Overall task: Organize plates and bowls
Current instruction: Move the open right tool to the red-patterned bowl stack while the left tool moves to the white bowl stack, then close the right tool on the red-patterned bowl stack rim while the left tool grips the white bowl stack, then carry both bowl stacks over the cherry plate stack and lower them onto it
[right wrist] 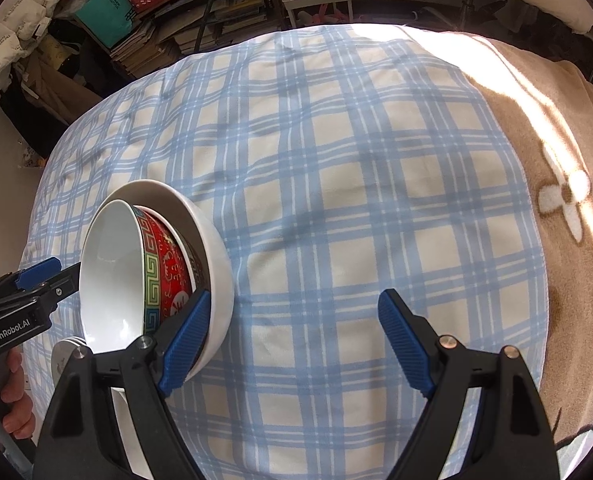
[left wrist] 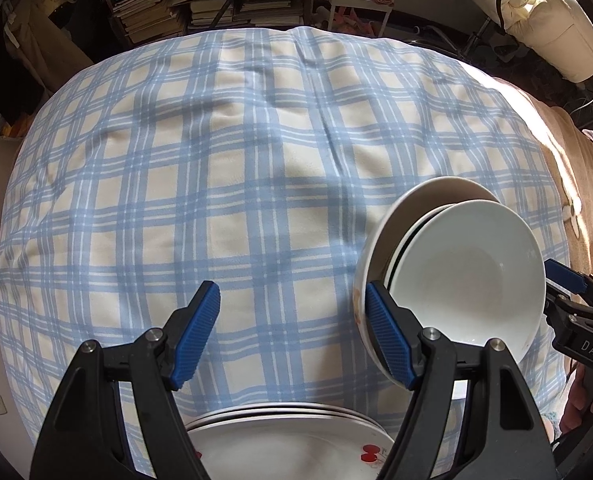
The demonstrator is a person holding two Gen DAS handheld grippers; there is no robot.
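Note:
A nested stack of bowls [left wrist: 468,280] stands on the checked cloth, with a plain white bowl innermost. The right wrist view shows the bowl stack [right wrist: 112,276] with a red patterned bowl [right wrist: 168,268] between the white ones. A stack of white plates [left wrist: 288,444] with a red cherry print lies at the near edge, under my left gripper [left wrist: 294,336]. That gripper is open and holds nothing; its right finger [left wrist: 388,336] overlaps the stack's outer bowl. My right gripper [right wrist: 296,344] is open and empty too, its left finger [right wrist: 186,344] against the stack's other side; contact cannot be told.
The blue-and-cream checked cloth [left wrist: 216,200] covers a soft surface, with a brown flower blanket [right wrist: 556,200] on the right. Shelves of books and boxes [left wrist: 200,4] stand behind the far edge. A person's hand [right wrist: 12,400] grips the left tool's handle.

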